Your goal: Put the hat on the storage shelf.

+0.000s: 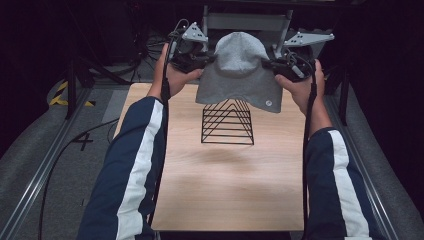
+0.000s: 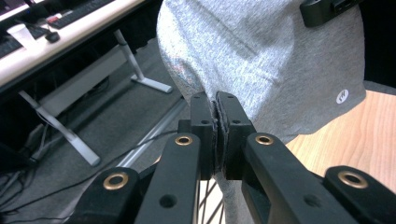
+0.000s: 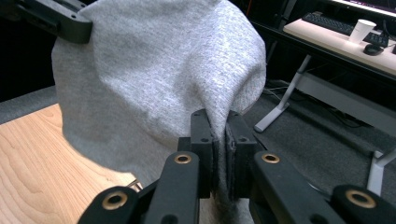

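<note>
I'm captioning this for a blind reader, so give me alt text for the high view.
Two hand-held grippers, left and right, hold a grey beanie stretched between them above a black wire rack on a wooden table. The person's forearms, in navy sleeves with white stripes, come in from the bottom; the surroundings are dark.

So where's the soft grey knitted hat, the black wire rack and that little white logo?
Grey knitted hat [image 1: 239,60], high view, middle of its crown.
Black wire rack [image 1: 227,123], high view, its sloped rungs.
Small white round logo [image 2: 342,96], left gripper view, near the hem.
</note>
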